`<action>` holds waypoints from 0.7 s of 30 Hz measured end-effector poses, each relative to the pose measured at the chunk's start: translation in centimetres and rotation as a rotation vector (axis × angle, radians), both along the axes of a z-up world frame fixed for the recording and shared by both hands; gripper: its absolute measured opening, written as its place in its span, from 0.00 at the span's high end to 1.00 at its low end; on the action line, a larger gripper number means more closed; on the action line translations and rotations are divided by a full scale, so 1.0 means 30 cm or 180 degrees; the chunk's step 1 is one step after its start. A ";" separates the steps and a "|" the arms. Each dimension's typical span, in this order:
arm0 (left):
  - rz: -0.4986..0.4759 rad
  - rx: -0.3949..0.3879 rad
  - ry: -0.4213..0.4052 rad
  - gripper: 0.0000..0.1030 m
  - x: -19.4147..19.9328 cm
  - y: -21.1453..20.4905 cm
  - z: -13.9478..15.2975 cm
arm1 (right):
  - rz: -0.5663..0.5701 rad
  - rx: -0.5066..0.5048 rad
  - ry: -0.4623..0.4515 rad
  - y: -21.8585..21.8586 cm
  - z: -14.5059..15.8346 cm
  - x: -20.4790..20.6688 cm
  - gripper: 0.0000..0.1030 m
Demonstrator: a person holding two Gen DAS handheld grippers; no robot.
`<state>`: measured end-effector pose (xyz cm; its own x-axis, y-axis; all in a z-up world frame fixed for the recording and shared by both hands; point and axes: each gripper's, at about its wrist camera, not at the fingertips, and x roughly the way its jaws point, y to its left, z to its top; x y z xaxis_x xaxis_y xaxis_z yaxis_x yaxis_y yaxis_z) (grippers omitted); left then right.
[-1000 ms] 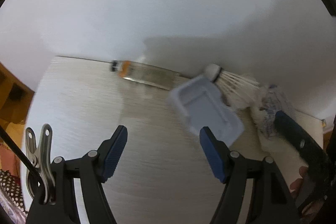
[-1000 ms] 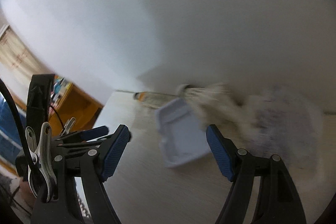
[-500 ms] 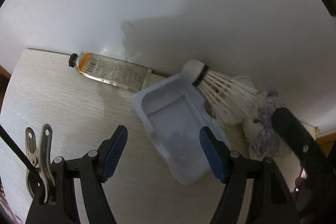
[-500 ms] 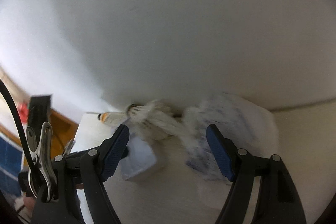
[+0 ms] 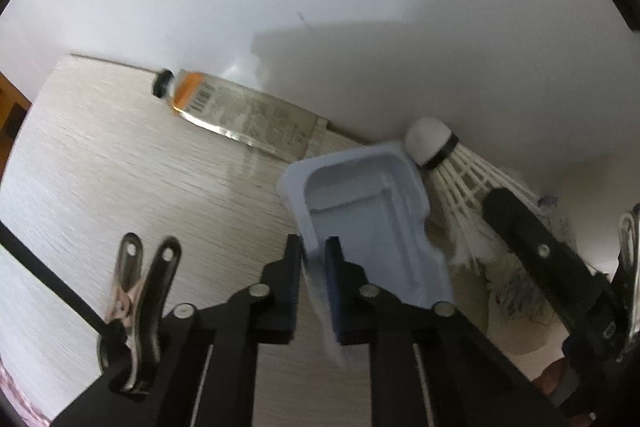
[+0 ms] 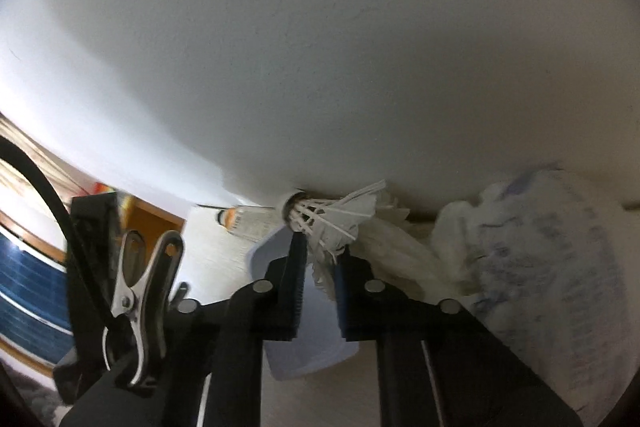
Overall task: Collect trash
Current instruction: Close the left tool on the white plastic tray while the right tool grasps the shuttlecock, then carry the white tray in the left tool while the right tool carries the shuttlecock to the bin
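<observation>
A pale blue plastic tray (image 5: 372,219) lies on the light wood tabletop (image 5: 120,187). My left gripper (image 5: 314,255) is closing, its pads pinching the tray's near-left wall. A white shuttlecock (image 5: 452,163) lies against the wall just right of the tray. In the right wrist view my right gripper (image 6: 322,259) is closing on the shuttlecock (image 6: 340,215), pads pressing its feathers, with the tray (image 6: 316,339) below. One black finger (image 5: 536,251) of the right gripper crosses the feathers in the left wrist view. Crumpled printed paper (image 6: 560,247) sits right of the shuttlecock.
A flattened tube (image 5: 240,111) with an orange band and black cap lies along the white wall (image 5: 320,7) behind the tray. The tabletop ends at the left, where orange wooden furniture (image 6: 156,219) stands. The wall closes off the far side.
Both grippers went from wide open to shut. The left came down onto the tray's wall; the right swung left from the paper and closed on the shuttlecock's feathers.
</observation>
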<state>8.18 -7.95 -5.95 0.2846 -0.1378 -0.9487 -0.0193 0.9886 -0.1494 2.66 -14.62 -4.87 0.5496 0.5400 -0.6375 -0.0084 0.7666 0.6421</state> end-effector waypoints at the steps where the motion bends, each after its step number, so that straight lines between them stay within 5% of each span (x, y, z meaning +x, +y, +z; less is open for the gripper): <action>1: 0.0000 0.0006 -0.0021 0.91 0.000 0.007 0.011 | -0.0001 0.0041 -0.0014 -0.004 0.007 -0.005 0.92; 13: 0.0262 -0.0173 -0.0101 0.92 -0.006 0.168 0.120 | -0.0124 0.1095 -0.0185 -0.089 0.023 -0.188 0.96; 21: 0.0408 -0.0173 -0.0107 0.92 -0.004 0.198 0.093 | -0.0132 0.1153 -0.0103 -0.056 -0.006 -0.182 0.92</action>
